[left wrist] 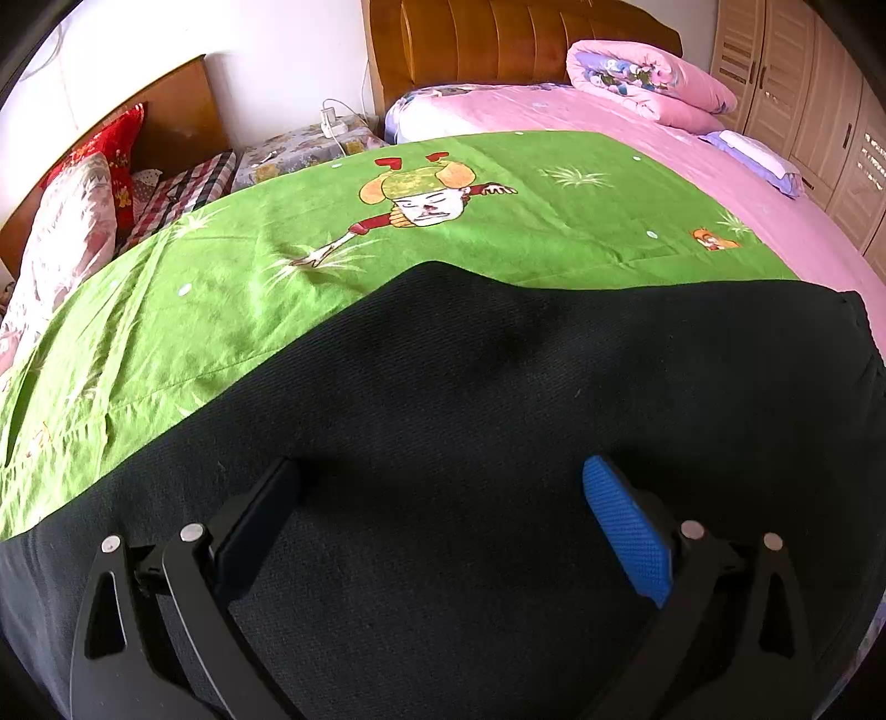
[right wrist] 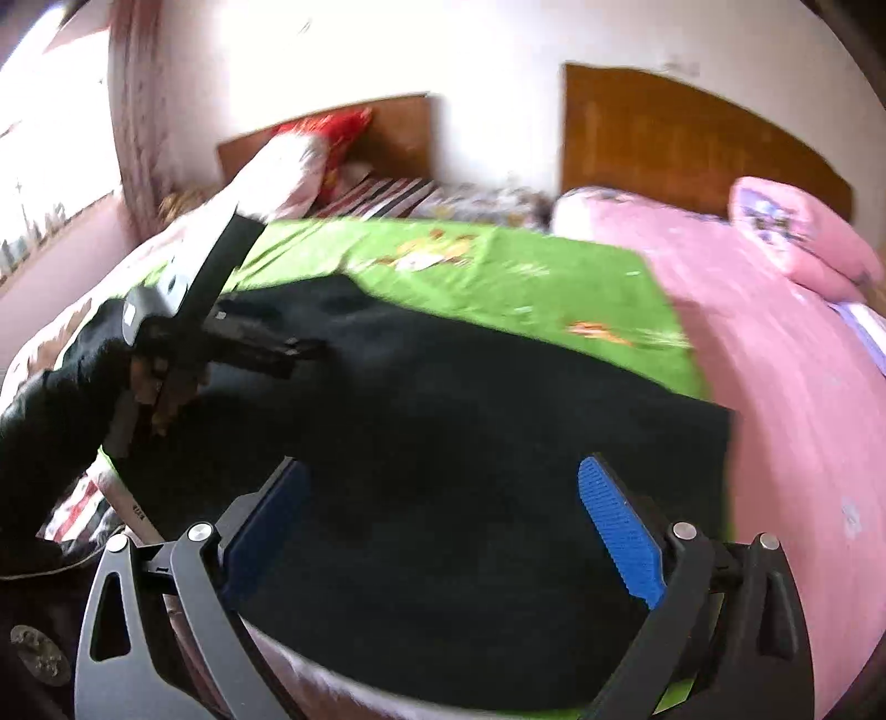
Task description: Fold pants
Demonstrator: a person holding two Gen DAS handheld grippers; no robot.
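The black pants (left wrist: 498,376) lie spread flat on a green cartoon-print sheet (left wrist: 221,310) on the bed. My left gripper (left wrist: 443,471) hovers low over them, open, with only cloth beneath the gap between its blue pads. The blurred right wrist view shows the same pants (right wrist: 470,399) as a wide dark rectangle. My right gripper (right wrist: 443,471) stands open over their near edge and holds nothing. At the left of that view, a hand in a black sleeve (right wrist: 72,376) holds the left gripper (right wrist: 299,351) over the pants' far left part.
A pink bedspread (left wrist: 609,116) lies right of the green sheet (right wrist: 498,277), with a rolled pink quilt (left wrist: 648,77) by the wooden headboard (left wrist: 498,39). A wardrobe (left wrist: 803,94) stands at the far right. Pillows (left wrist: 83,221) and a small bedside stand (left wrist: 299,149) are at the left.
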